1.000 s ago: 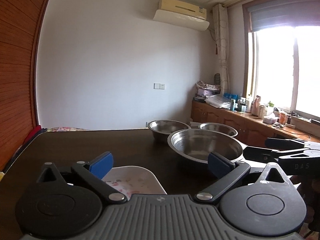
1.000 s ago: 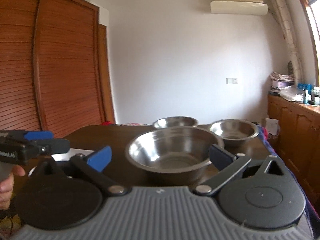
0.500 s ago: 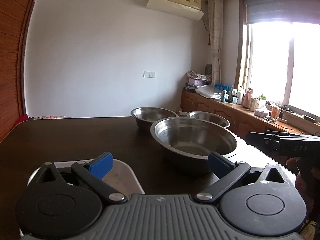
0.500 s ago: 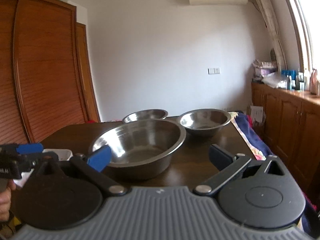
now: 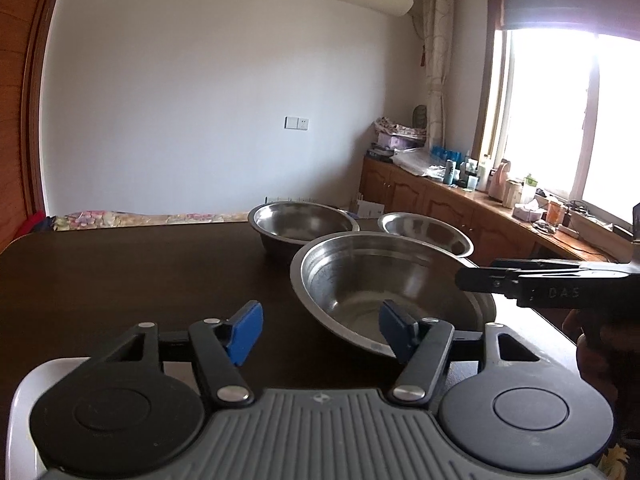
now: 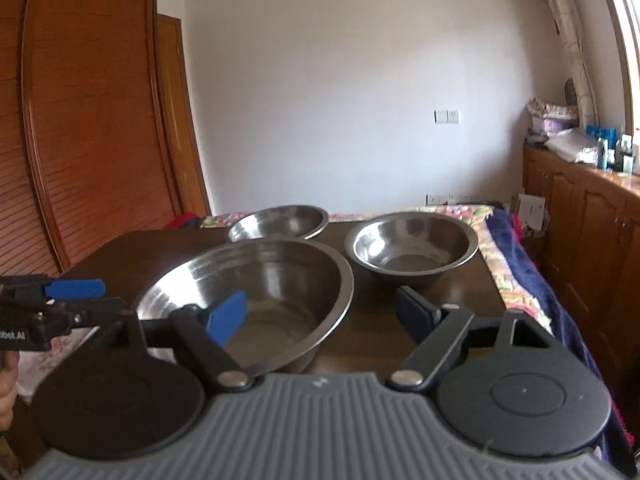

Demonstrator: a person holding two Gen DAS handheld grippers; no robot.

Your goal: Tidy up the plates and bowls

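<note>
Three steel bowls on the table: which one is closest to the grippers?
The largest steel bowl, front of the trio; its near rim sits at both grippers. The two smaller bowls sit behind it, side by side.

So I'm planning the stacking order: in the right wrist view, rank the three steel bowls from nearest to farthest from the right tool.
1. Large bowl: nearest the right tool, ahead on its left, its rim between the open fingers.
2. Medium bowl: behind, to the right.
3. Shallow bowl: farthest, back left near the table's far edge.

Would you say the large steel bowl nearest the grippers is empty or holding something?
Empty: the large steel bowl shows only bare, shiny metal inside in both views.
</note>
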